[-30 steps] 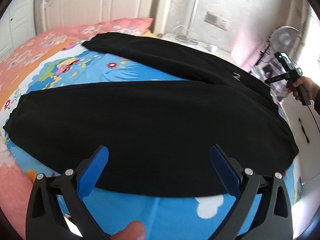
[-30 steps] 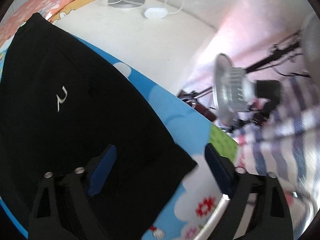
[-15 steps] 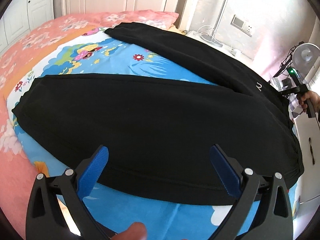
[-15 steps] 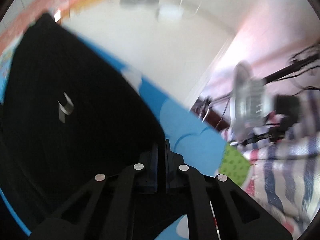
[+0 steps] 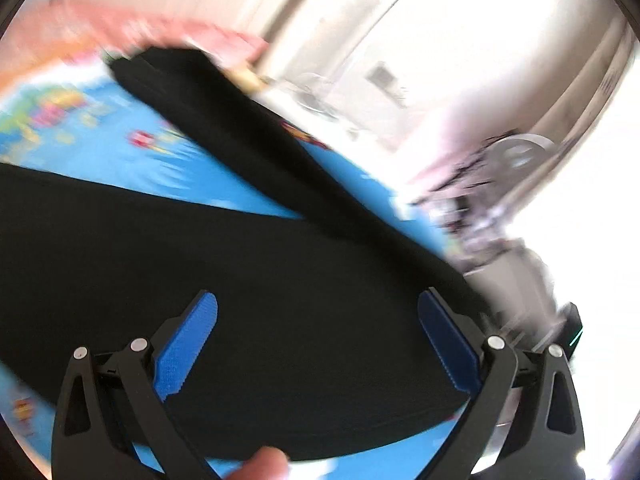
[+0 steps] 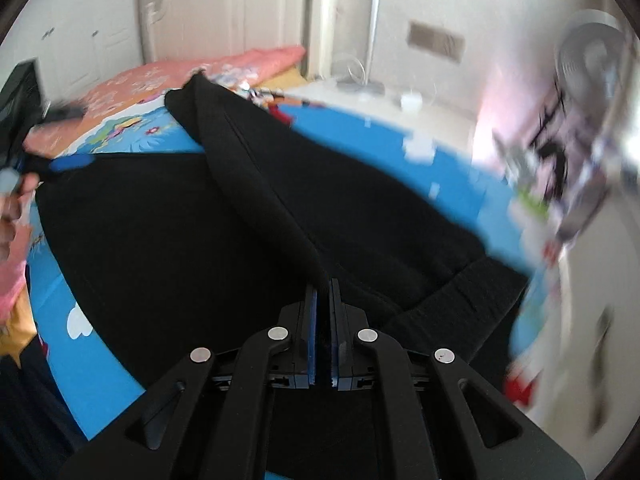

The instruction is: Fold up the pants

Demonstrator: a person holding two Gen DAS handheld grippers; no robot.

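Bed under the black pants

We are seeing the bed (image 6: 100,344), covered in a blue cartoon sheet (image 5: 132,168), carrying black pants (image 6: 168,240) across the frame's middle.

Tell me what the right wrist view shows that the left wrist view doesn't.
Only the right wrist view: the right gripper, shut on a raised fold of the pants, and the white headboard. Only the left wrist view: the left gripper held open above the pants, with nothing between its pads. Both: the black pants spread on the blue cartoon sheet, the fan, and blur.
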